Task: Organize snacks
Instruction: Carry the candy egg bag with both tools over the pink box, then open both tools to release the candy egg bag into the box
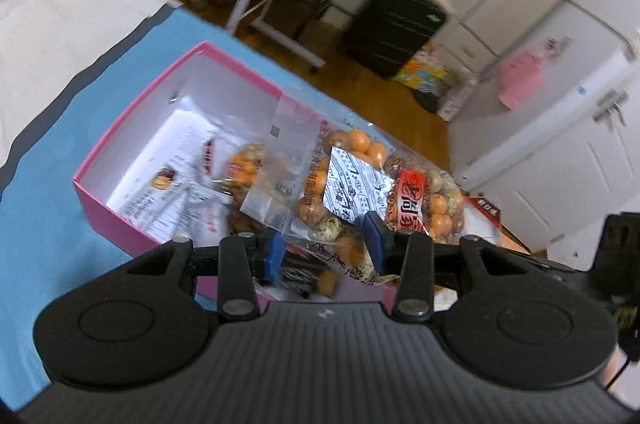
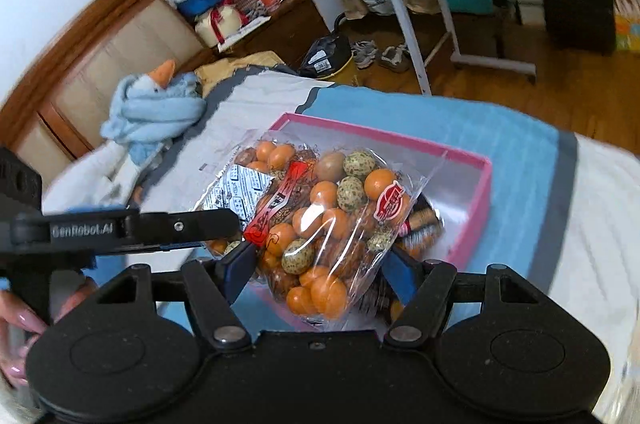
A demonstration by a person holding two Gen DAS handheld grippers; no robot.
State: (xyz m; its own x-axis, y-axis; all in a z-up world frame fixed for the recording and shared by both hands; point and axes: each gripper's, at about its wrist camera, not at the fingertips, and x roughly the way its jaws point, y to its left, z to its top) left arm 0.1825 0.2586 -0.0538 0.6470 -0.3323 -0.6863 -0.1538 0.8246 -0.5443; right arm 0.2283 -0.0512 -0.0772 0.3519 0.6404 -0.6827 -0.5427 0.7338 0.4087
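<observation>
My right hand-held gripper (image 2: 320, 264): blue pads set against both sides of the snack bag's near end; I judge it clamped on the bag, jaws wide apart around its bulk.
My left hand-held gripper (image 1: 326, 244): pads either side of the bag's crinkled film; seemingly pinching it, though blur leaves the contact uncertain. In the right view it reaches in from the left, level, fingers pointing right.
Snack bag (image 2: 320, 220): clear film, packed with orange and speckled coated balls, red label. Held over the pink box, its near end over the box's near wall.
Handling, my judgement: moderately heavy, floppy, film slippery, contents crushable. Best held at the sealed ends, not squeezed mid-body.
Pink box (image 2: 476, 207): open-topped, other packets inside, far right part bare.
Bed (image 2: 500, 139): blue cloth under the box.
</observation>
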